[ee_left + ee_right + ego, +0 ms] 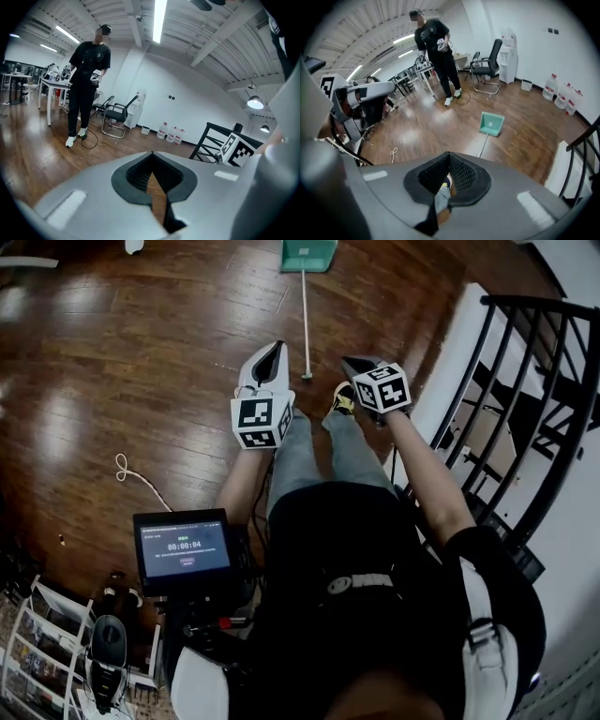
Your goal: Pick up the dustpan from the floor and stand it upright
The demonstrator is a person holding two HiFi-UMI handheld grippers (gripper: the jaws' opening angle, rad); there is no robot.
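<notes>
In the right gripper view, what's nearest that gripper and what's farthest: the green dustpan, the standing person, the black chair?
1. Green dustpan, on the floor just ahead.
2. Standing person, mid-room, further left.
3. Black chair, behind, near the far wall.

- The dustpan (309, 253) lies toward the floor's far edge in the head view. The picture's top edge cuts off its green pan.
- A white object (134, 246) at that same edge is cropped and cannot be identified.
- The wearer's shoe (341, 399) is half hidden behind the right gripper (361, 367).
- The bottles (171, 133) along the far wall are too small to read.
</notes>
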